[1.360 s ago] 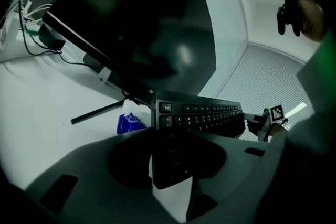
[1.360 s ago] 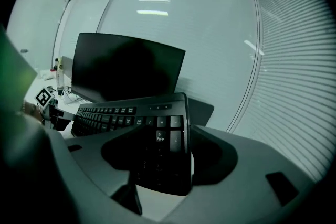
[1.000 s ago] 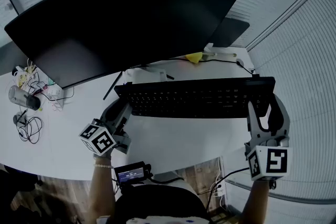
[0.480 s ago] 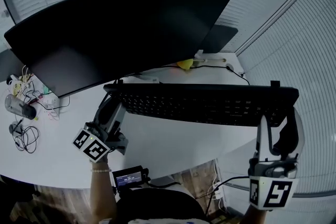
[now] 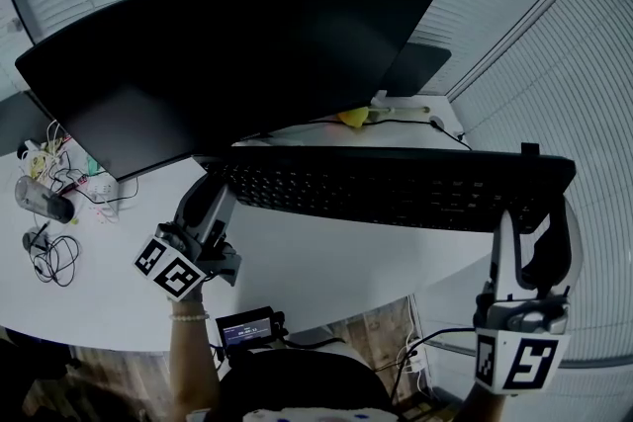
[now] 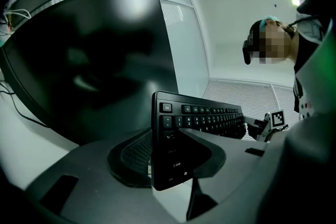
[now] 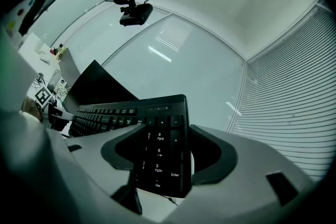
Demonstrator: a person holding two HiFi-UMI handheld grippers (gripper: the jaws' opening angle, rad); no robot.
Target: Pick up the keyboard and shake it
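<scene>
Holding keyboard aloft: left gripper, right gripper.

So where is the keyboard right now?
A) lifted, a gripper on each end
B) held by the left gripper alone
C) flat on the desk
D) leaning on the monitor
A: the keyboard hangs above the desk, the left gripper clamped on one end and the right gripper on the other.

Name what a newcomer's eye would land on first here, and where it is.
A long black keyboard is held up above the white desk, its ends gripped by the left claw and the right claw. Behind it looms a big dark curved monitor.
</scene>
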